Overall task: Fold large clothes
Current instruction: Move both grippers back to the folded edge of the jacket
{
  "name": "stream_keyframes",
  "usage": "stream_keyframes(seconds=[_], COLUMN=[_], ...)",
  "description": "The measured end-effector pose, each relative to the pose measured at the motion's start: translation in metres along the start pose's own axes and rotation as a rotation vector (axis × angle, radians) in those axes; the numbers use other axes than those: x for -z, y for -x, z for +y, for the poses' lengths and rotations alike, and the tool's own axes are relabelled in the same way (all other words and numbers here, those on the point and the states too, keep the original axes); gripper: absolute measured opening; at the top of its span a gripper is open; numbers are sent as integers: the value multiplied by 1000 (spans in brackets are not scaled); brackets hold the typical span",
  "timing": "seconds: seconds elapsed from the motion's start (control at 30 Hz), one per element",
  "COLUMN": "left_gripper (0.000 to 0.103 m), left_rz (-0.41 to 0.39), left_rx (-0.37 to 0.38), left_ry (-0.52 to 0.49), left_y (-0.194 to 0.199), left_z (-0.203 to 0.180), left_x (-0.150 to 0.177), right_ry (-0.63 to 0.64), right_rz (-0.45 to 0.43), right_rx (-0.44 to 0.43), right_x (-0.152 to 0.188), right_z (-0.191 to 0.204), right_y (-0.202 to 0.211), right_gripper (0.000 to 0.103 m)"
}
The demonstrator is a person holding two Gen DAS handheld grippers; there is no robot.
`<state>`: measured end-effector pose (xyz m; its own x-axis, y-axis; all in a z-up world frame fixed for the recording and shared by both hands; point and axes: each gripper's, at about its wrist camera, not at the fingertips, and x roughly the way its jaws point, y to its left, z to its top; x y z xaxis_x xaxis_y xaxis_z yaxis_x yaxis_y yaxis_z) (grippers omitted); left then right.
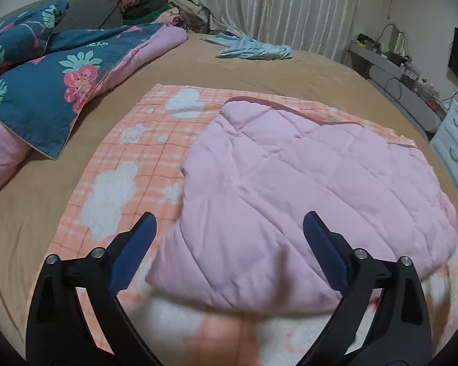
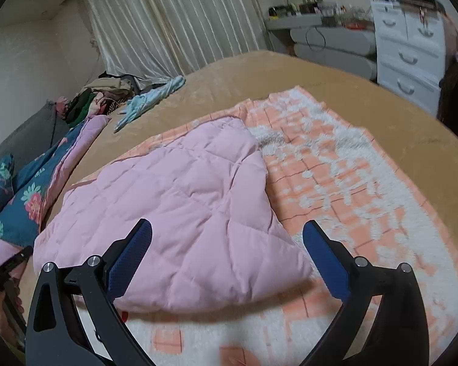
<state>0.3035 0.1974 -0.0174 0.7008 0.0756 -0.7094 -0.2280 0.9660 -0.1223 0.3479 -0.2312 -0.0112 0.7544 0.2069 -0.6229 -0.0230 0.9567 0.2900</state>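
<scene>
Pink quilting: the garment is large and padded, its pale pink stitched lining turned up over an orange-and-white checked fleecy outside; it lies spread in the middle of the bed.
Fold so far: one pink flap is laid over the checked layer, with a dark pink trim along its far edge; judging from this, the folding is only partly done.
Weight and feel: it looks soft, thick and limp, probably bulky rather than heavy; it should sag and drag when lifted, and the fleece will likely cling to the bedcover.
Slip risk: the smooth pink lining may slide between the blue pads, so a deep bite over a doubled edge seems safer than a pinch on one layer.
Where to take hold: the near corners of the pink flap, or the checked hem closest to the cameras, one per gripper and well apart, so the cloth stays taut.
Left gripper: jaws spread wide above the near edge of the pink flap, nothing between the pads.
Right gripper: jaws also wide apart, over the pink corner, holding nothing.
Bed: a tan plush bedcover, flat and roomy.
Clutter on the bed: a teal flowered quilt bunched at the left, a light blue cloth at the far side, a pile of clothes by the curtain.
Room: cream curtains, a grey shelf with cables, white drawers.
</scene>
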Motion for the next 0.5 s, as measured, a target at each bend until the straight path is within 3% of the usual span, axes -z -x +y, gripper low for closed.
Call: stream_keyframes(seconds=[0.2, 0.5], left_gripper=[94, 94], left_rz=[-20, -35], left_rx=[48, 65], left_ry=[-2, -16], left_y=[32, 57], left_z=[-13, -22], left_x=[16, 40], right_ry=[7, -11], right_rz=[-31, -32], right_rx=[-4, -14], right_x=[13, 35], right_z=[7, 4], right_y=[33, 46], right_gripper=[99, 99])
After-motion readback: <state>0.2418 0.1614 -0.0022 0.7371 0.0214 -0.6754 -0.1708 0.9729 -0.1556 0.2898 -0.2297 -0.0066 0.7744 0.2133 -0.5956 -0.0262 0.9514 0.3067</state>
